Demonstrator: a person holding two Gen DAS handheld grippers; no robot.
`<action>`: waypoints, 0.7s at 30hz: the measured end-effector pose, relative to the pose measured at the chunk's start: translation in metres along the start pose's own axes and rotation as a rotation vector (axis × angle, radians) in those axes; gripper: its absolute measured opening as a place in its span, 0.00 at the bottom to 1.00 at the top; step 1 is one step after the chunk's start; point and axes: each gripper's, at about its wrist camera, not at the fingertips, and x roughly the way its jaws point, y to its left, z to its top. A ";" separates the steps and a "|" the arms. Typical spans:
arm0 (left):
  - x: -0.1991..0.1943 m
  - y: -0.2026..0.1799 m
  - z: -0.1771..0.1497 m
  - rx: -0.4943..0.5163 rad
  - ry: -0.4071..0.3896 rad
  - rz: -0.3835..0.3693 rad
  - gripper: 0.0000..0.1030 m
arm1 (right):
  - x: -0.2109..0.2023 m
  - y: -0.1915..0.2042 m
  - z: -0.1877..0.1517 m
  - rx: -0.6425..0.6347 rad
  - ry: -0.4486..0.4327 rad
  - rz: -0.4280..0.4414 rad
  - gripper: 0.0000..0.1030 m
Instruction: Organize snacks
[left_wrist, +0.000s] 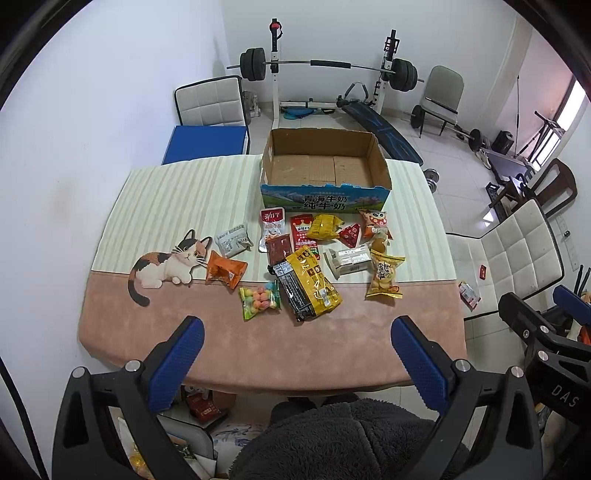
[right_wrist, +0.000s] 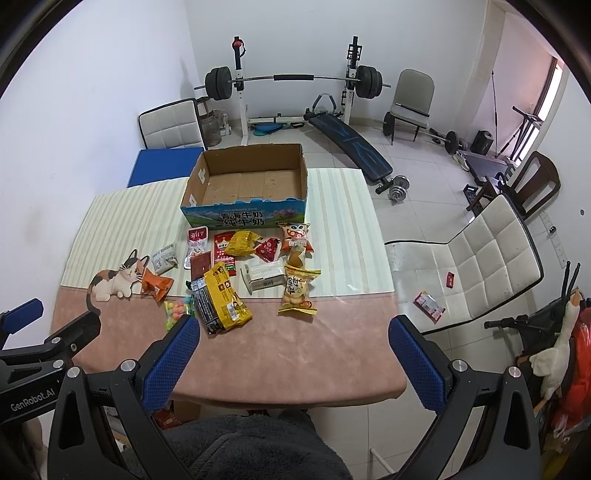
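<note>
While nothing is packed yet | open brown cardboard box (left_wrist: 325, 166) sits bare | colourful foil snack packets (left_wrist: 310, 258) scattered on worktop before it | left hand-held gripper (left_wrist: 295, 365) wide, empty | right hand-held gripper (right_wrist: 291, 362) wide, empty

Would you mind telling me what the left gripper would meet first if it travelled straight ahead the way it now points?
Probably the large yellow-and-black snack bag, the nearest packet centred between the open jaws of the left gripper. Bare pink tablecloth lies before it; depth is uncertain through the fisheye.
</note>
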 end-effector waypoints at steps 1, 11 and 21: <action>0.000 0.000 0.000 0.000 0.000 0.000 1.00 | 0.000 0.000 0.000 0.000 0.000 0.000 1.00; 0.000 -0.002 0.002 0.002 -0.001 0.000 1.00 | 0.000 0.000 0.000 0.001 -0.001 0.001 1.00; -0.001 -0.008 0.006 0.001 0.000 -0.001 1.00 | 0.002 0.004 0.006 0.000 0.002 0.007 1.00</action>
